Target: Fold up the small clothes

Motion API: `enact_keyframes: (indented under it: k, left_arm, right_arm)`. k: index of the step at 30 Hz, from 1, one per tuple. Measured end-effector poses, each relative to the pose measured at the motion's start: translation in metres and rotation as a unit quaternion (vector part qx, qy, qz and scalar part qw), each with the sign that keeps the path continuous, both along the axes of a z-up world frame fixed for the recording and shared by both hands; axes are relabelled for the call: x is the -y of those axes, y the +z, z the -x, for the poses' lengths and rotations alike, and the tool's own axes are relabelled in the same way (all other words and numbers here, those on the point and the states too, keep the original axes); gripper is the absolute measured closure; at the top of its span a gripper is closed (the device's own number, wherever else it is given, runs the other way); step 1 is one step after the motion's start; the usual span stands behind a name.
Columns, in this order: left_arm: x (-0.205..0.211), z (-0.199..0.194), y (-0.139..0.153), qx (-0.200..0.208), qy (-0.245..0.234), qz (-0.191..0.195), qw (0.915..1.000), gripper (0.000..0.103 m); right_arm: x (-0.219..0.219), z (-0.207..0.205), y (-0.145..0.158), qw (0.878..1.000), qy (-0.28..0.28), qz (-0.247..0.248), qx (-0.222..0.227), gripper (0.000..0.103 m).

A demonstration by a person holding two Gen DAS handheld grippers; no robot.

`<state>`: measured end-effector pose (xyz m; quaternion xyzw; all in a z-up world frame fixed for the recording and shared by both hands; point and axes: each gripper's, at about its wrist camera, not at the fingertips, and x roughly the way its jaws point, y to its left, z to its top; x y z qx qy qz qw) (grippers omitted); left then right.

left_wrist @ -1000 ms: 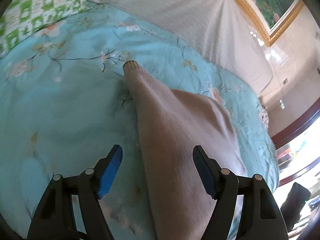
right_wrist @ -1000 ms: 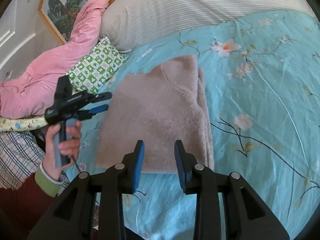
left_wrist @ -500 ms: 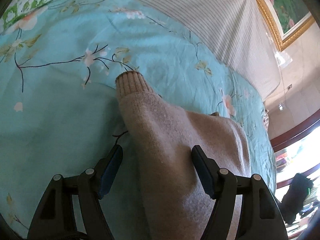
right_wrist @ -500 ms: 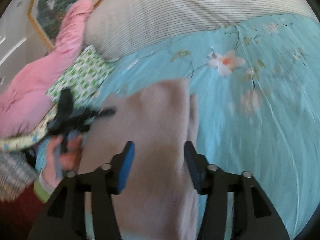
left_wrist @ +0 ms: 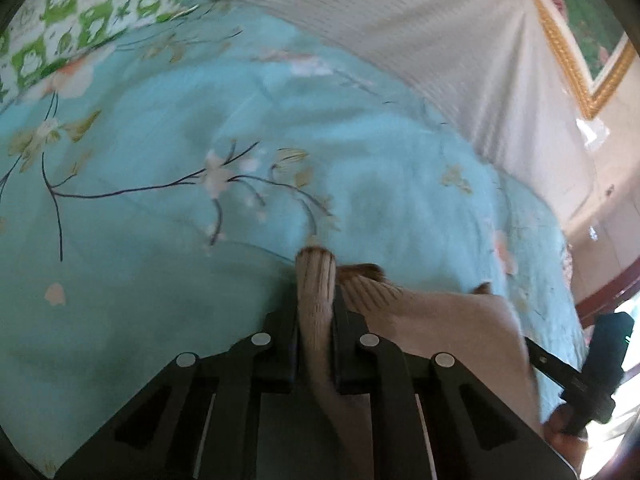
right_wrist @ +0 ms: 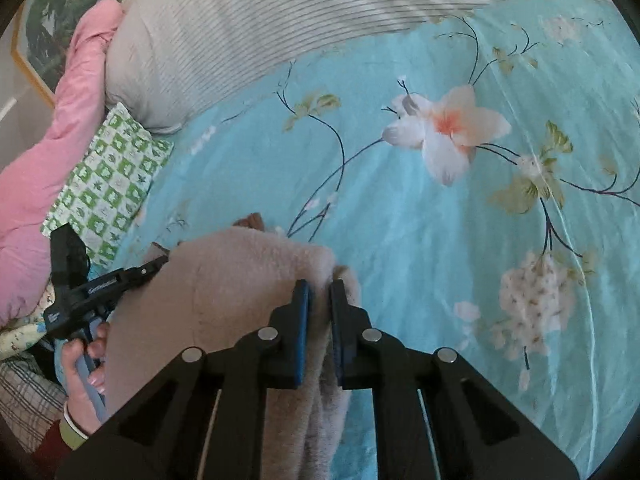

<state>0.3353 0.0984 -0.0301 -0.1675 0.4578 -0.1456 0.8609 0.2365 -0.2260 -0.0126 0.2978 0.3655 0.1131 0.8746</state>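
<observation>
On the floral turquoise bedsheet (right_wrist: 420, 240) lies a fuzzy beige sweater (right_wrist: 240, 280), soft-knit with ribbed edges. The left gripper (left_wrist: 316, 300) pinches its ribbed sleeve cuff (left_wrist: 315, 276) at the sweater's left side; the right gripper (right_wrist: 319, 300) is clamped on the folded right edge.

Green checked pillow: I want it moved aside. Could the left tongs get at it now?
Probably not yet: the left tongs are shut on the sweater sleeve; the green checked pillow lies beyond across open bedsheet.
</observation>
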Motion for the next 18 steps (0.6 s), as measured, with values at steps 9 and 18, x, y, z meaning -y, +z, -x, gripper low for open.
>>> enact_keyframes:
  k: [9,18]
  left_arm:
    - [-0.015,0.035,0.048,0.045,0.026,-0.025,0.9983,0.089]
    - [-0.011,0.147,0.071,0.058,-0.008,-0.010,0.9983,0.062]
  right_arm:
    - [0.008,0.052,0.036,0.999,-0.015,0.001,0.031,0.082]
    - [-0.017,0.126,0.044,0.998,0.008,-0.011,0.054,0.064]
